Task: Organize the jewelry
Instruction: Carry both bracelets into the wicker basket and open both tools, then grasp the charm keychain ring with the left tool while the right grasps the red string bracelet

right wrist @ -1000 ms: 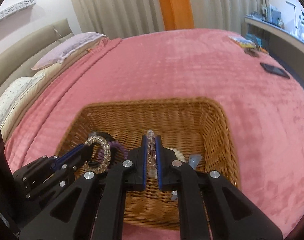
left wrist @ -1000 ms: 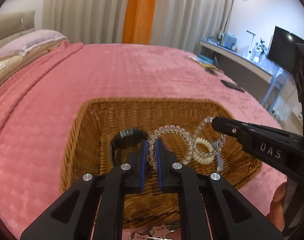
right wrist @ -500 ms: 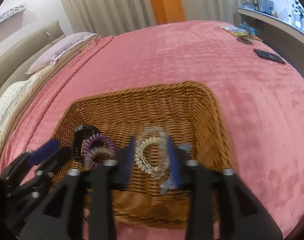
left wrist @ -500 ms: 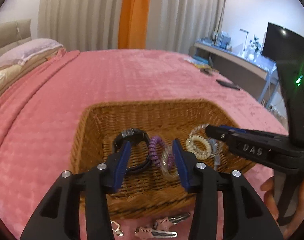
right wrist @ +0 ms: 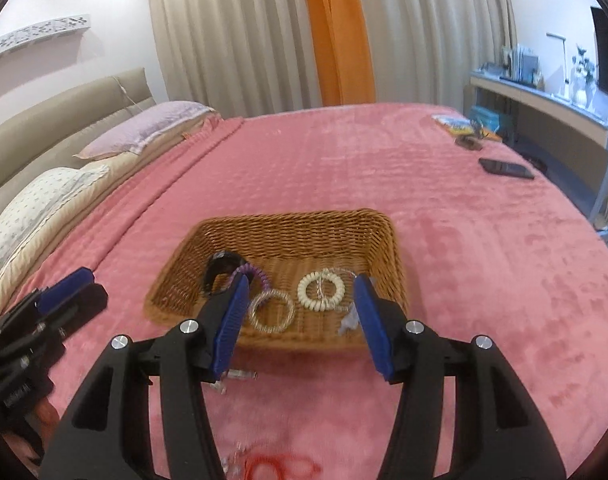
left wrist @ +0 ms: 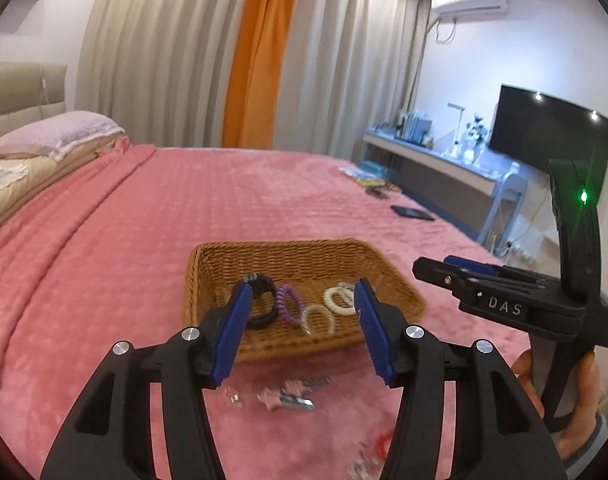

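Both sets of fingers released, holding nothing: my left gripper (left wrist: 302, 330) and right gripper (right wrist: 302, 322) sit above the near rim of the brown woven wicker basket (right wrist: 284, 232) on the pink bed blanket (right wrist: 464, 240). In the basket: black band (right wrist: 222, 266), purple coil hair tie (right wrist: 254, 272), clear coil tie (right wrist: 272, 311), cream coil tie (right wrist: 321, 290). Small hair clips (left wrist: 288, 394) lie loose on the blanket, just beside the basket.

Wicker basket (right wrist: 384, 240) on the bedspread holds, from 9 to 3 o'clock, a black band (right wrist: 220, 268), purple coil tie (right wrist: 256, 271), clear coil tie (right wrist: 273, 311) and cream coil tie (right wrist: 321, 290). All lie flat. Small clips (left wrist: 288, 396) lie outside at 6 o'clock.
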The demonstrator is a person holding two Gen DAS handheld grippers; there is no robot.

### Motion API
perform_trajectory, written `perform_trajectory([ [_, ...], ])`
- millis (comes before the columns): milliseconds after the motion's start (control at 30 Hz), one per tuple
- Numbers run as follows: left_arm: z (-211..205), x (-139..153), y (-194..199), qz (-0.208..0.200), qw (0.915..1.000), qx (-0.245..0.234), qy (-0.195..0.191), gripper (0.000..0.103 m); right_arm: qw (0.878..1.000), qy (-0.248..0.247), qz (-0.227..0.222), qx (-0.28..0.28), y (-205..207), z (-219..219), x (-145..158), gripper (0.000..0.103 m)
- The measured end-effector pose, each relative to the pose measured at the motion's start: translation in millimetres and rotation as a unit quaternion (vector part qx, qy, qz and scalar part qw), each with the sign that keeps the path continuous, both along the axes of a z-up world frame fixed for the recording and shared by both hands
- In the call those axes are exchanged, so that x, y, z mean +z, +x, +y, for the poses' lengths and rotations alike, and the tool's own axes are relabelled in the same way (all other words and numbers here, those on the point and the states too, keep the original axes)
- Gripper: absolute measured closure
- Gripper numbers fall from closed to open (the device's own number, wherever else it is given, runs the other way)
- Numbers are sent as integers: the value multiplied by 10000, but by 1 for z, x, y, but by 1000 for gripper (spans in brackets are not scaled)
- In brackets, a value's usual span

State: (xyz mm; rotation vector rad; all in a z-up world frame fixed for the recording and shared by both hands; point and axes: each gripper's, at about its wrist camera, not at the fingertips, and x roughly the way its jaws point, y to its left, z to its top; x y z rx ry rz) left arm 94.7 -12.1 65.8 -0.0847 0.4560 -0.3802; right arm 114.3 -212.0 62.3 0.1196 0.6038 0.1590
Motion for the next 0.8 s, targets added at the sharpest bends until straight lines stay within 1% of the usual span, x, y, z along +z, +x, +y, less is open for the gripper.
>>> perform_trajectory([
  [67,7,4,-20,-91,9999,-58,-132,51,10000,-25,-53,43,-17,1,2,52],
  [167,15,6,-45,-172,9996,-59,-201,51,9996,-224,-177,17,-43,8,3,52],
  [333,28,-3,-68,-68,9994,86,-322,51,9991,-385,-148,73,-77,19,-14,52],
  [400,35,-12,-74,60,9989,172,-428,51,9991,-400,-78,89,-83,22,-24,52],
  [467,44,-26,-78,224,9976,214,-611,51,9994,-324,57,131,-88,23,-37,52],
  [567,49,-47,-77,445,9964,378,-615,51,9991,-315,254,145,-91,28,-57,52],
  [767,51,-79,-66,875,9932,511,-581,52,9973,-345,625,172,-89,33,-91,66],
  [800,51,-83,-64,939,9926,526,-559,52,9968,-350,698,177,-87,34,-96,66],
])
